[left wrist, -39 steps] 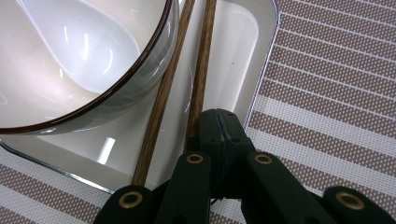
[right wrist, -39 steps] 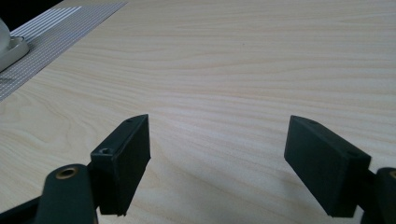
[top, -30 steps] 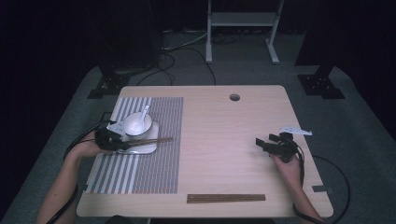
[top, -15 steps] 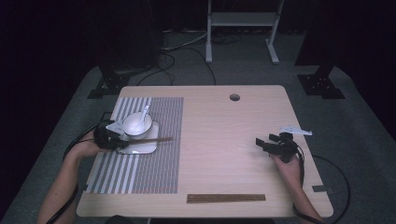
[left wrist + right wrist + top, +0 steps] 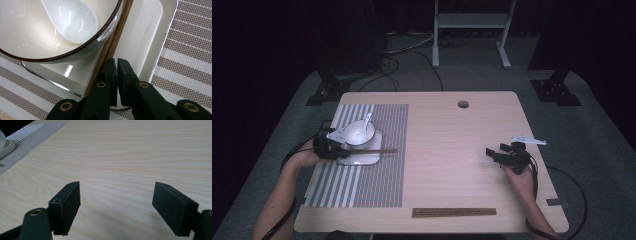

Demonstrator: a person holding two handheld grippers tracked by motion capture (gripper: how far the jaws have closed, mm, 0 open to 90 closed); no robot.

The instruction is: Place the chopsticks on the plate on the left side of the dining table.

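While the left gripper [image 5: 117, 61] sits low over the white tray [image 5: 147, 32] on the striped mat [image 5: 382, 175], its fingers are almost together with a thin slit between them. They have just been easing apart, and nothing appears to be caught in that slit. The brown chopsticks [image 5: 112, 47] lie across the tray, pressed close along the foot of the dark-rimmed bowl [image 5: 25, 30] that carries the white spoon [image 5: 72, 22], and they pass under the gripper's nearer finger. This looks like the letting-go after the chopsticks are laid down, so the main care is probably a clean release. It seems wise to let the fingers part a little more before any pull-back, so that no pad drags the sticks off the tray. The hand should then lift straight up rather than sweep sideways, since the bowl stands just beside the fingers and a nudge could tip the spoon. Off to the other side, the right gripper [image 5: 117, 192] rests over bare worktop [image 5: 452, 140], well apart from the tray, with its fingers spread wide and empty.
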